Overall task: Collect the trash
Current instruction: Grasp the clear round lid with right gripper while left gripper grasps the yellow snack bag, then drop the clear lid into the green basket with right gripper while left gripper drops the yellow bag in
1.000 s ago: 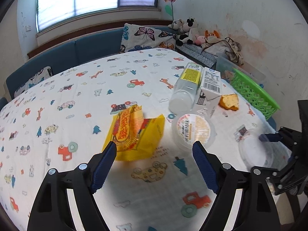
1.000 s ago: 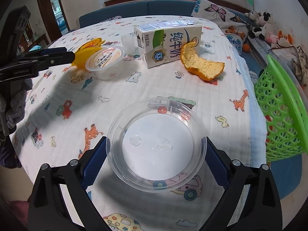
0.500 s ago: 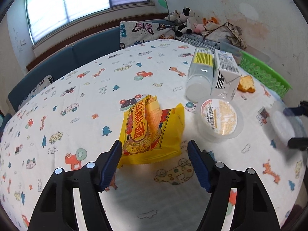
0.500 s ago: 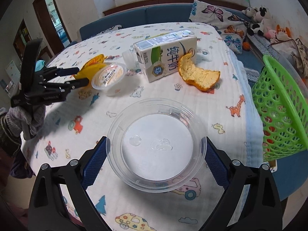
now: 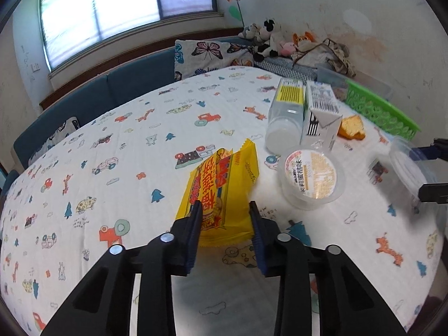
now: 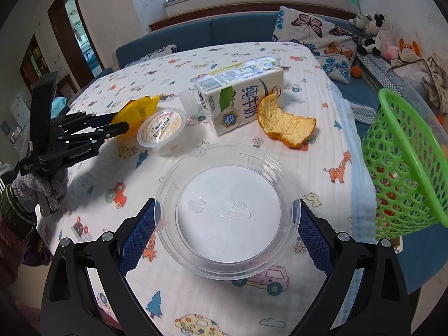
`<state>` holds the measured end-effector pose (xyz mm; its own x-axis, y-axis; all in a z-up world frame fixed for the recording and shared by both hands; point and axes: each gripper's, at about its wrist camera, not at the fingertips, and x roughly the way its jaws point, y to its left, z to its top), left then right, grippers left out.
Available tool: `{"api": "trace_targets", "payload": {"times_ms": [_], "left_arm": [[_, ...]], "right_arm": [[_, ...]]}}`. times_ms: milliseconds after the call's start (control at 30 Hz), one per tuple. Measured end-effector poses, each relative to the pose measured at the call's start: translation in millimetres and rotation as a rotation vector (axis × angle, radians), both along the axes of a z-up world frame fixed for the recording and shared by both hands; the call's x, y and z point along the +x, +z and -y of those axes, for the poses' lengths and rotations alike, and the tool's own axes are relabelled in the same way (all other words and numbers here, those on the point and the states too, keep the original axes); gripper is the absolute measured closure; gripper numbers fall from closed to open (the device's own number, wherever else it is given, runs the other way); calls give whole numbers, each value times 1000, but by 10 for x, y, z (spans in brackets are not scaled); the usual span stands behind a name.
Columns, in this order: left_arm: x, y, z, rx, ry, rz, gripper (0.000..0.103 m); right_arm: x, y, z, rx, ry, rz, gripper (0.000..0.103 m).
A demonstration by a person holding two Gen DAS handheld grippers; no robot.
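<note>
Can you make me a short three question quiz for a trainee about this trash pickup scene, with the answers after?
1. True or false: the left gripper is closed on the yellow snack wrapper.
2. What does the right gripper hold? A) milk carton B) clear plastic lid C) orange peel
3. On which side of the right wrist view does the green basket sit?

Key:
1. True; its jaws have just closed in, and the pads pinch the wrapper's near end.
2. B, the clear plastic lid; the milk carton and orange peel lie on the table.
3. The right side, past the table edge.
</note>
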<state>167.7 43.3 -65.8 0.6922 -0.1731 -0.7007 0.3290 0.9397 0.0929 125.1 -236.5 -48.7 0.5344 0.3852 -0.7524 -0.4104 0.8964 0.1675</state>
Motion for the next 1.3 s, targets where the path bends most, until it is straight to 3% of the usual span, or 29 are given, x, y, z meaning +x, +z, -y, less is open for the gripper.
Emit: {"api": "trace_targets", "payload": {"times_ms": [33,267,633,1000,1300], "left_arm": [[-9,19,-21,-15,3,-4,79],[-104,142,-158,-121,36,-27,83],[-311,590,-4,-182,-8,43,84],[-160,956,633,-238,-133,59,84],[96,1125,1315,-236,-231,48,84]], "right_arm": [[0,8,13,3,-2,2,9],[-15,115,141,29,-26,27,9],[-14,310,488,52,-108,80,9],[243,485,1320,46,-288,123,9],[571,396,2069,69,-434,69,9]]}}
